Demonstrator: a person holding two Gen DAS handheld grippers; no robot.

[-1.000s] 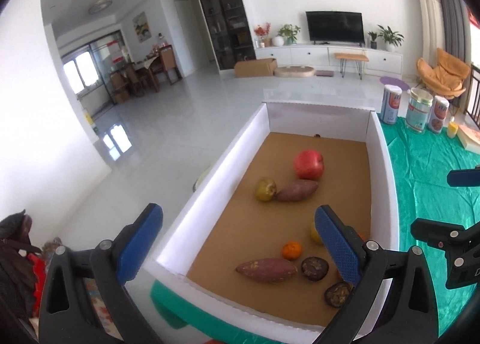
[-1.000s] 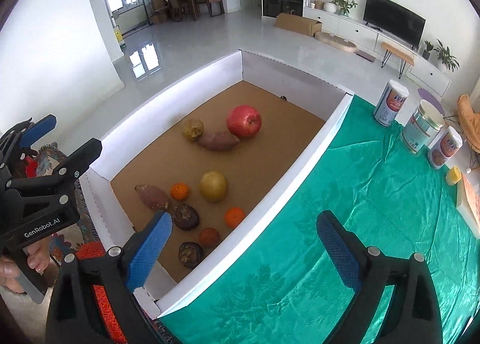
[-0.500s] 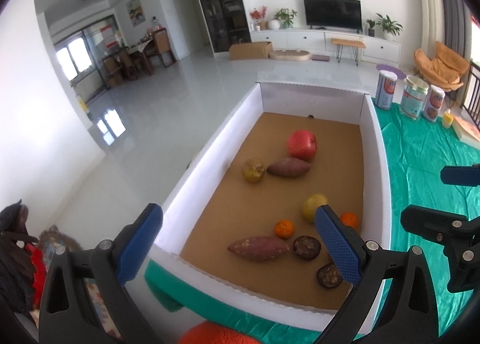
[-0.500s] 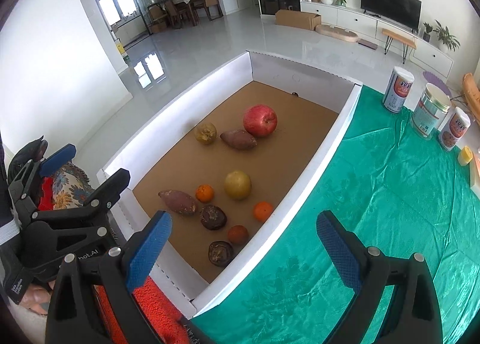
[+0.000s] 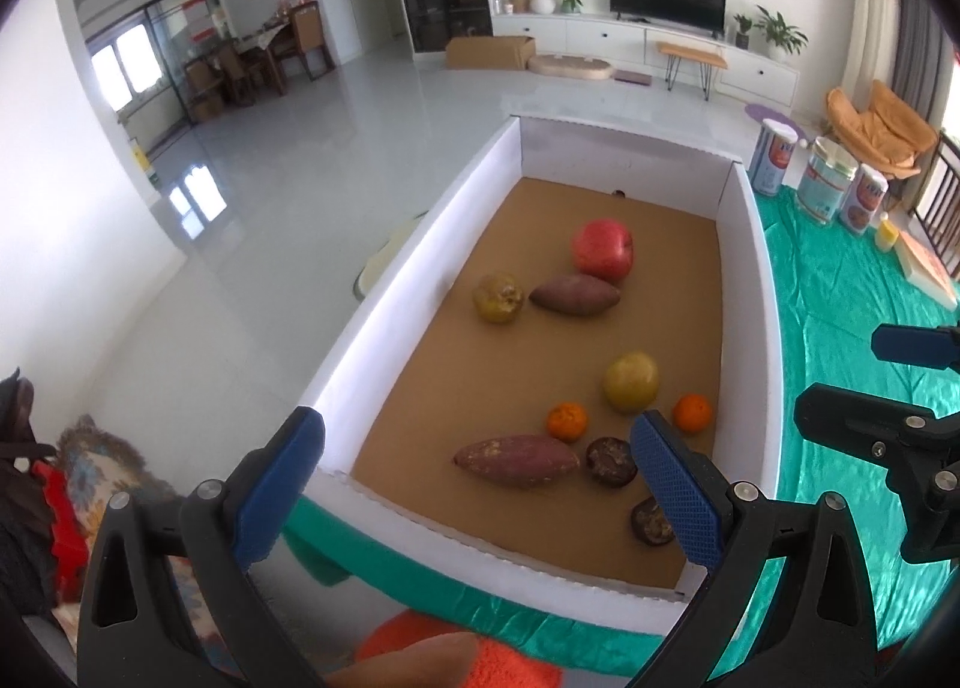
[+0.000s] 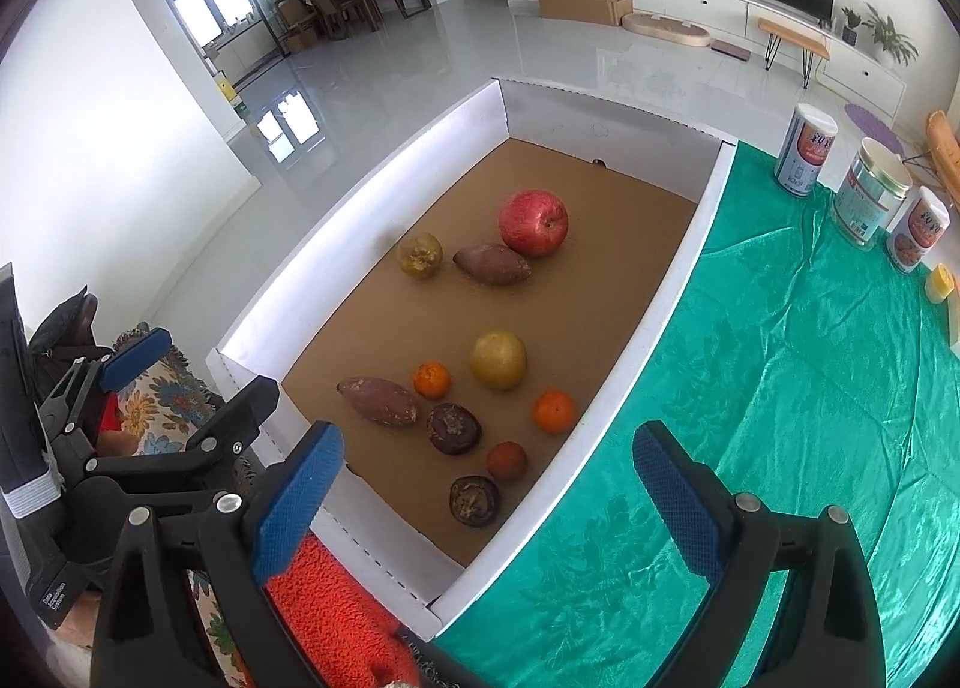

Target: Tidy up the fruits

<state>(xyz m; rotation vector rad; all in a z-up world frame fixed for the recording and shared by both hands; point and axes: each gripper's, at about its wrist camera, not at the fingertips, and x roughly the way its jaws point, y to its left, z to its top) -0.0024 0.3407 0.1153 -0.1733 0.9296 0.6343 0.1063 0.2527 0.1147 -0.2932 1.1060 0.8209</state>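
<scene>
A white-walled cardboard box (image 5: 420, 244) (image 6: 678, 280) holds the produce. Far end: a red apple (image 5: 602, 249) (image 6: 533, 222), a sweet potato (image 5: 575, 295) (image 6: 492, 264) and a yellow-brown pear (image 5: 498, 298) (image 6: 420, 254). Near end: a yellow pear (image 5: 630, 381) (image 6: 498, 359), two tangerines (image 5: 566, 421) (image 6: 555, 411), a second sweet potato (image 5: 516, 460) (image 6: 377, 401) and dark wrinkled fruits (image 5: 611, 461) (image 6: 454, 427). My left gripper (image 5: 477, 487) hangs open above the box's near wall. My right gripper (image 6: 486, 499) is open over the near right corner. Both are empty.
A green cloth (image 6: 780, 388) covers the table right of the box. Three tins (image 6: 864, 202) and a small yellow thing (image 6: 939, 281) stand at its far right. An orange-red fabric (image 6: 336, 610) lies below the box's near edge. Tiled floor lies to the left.
Both grippers have pulled back and risen from the box, so more of its near end and all the fruit show. Both jaws stayed open. The fruit has not moved.
</scene>
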